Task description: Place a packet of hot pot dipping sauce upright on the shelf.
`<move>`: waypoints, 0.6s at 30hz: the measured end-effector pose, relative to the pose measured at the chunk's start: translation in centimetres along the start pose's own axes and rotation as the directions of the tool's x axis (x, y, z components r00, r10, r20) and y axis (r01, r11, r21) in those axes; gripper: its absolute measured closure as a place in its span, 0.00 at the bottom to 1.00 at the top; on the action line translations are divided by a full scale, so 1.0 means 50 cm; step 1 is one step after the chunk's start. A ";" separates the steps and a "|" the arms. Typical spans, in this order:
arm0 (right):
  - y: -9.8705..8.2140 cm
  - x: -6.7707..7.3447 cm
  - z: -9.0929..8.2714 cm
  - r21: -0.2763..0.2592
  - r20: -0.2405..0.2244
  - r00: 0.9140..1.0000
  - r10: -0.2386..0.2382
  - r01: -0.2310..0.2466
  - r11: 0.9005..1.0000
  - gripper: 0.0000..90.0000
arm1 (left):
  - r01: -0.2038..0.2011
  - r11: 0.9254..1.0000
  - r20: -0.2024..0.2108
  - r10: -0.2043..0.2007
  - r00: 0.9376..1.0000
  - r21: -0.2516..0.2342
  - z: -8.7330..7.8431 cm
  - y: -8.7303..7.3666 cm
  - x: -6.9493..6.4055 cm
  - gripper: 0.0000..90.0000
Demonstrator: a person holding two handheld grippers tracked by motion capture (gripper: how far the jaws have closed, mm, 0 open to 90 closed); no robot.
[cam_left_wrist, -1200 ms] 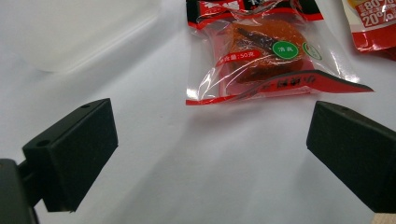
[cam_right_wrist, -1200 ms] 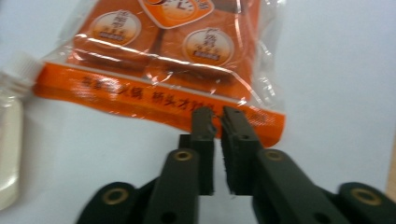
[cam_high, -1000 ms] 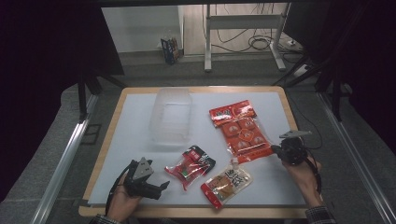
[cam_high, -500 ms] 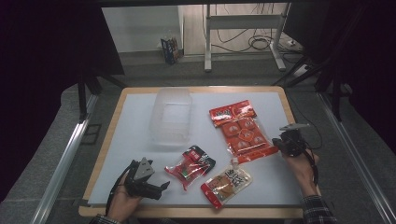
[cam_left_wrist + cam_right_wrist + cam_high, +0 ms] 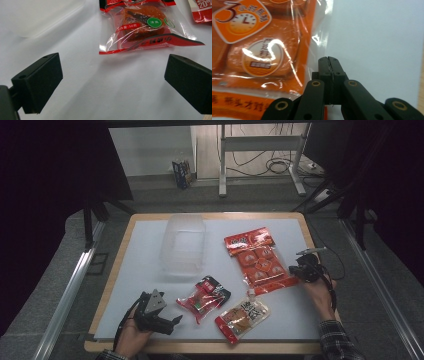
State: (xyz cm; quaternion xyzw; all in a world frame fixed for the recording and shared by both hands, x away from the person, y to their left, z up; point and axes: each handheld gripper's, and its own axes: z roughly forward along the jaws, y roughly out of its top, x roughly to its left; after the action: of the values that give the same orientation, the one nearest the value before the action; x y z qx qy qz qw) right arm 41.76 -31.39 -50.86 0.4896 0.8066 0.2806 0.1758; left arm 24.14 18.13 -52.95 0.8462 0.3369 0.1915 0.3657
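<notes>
Three packets out on the counter [image 5: 150,250], none in the clear tub [image 5: 184,244]; nothing packed yet. High view: right tongs [image 5: 295,270] at edge of large orange packet [image 5: 257,260]. Left gripper view: left tongs [image 5: 112,82] released, short of small red packet [image 5: 145,27]. Right gripper view: clenched, pinching packet's clear edge [image 5: 322,40].

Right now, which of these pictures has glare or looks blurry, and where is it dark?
In the right gripper view, white glare streaks the shiny film of the big orange packet, and its print is soft. In the left gripper view, the red snack packet is sharp with small glints, while the near pads blur slightly. In the high view, the white table is evenly lit; the surroundings fall into darkness.
</notes>
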 end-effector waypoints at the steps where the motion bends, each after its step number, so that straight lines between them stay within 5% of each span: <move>1: 0.000 0.000 0.000 0.000 0.000 1.000 0.000 0.000 1.000 0.99 | -0.001 1.000 0.001 0.001 1.000 0.001 0.000 0.000 0.000 0.02; 10: -0.012 0.027 -0.011 0.010 -0.006 0.998 -0.056 0.056 0.998 0.99 | -0.009 1.000 0.001 0.009 1.000 0.006 0.001 0.001 -0.002 0.02; 18: -0.023 0.059 -0.022 0.016 -0.072 0.991 -0.117 0.119 0.993 0.99 | -0.019 1.000 0.002 0.019 1.000 0.011 0.004 0.002 -0.004 0.02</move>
State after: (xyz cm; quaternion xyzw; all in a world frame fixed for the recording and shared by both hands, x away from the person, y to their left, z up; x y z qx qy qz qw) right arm 38.97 -29.49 -50.74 0.4327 0.8427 0.2786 0.1584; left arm 24.14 17.85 -53.01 0.8516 0.3295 0.1922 0.3597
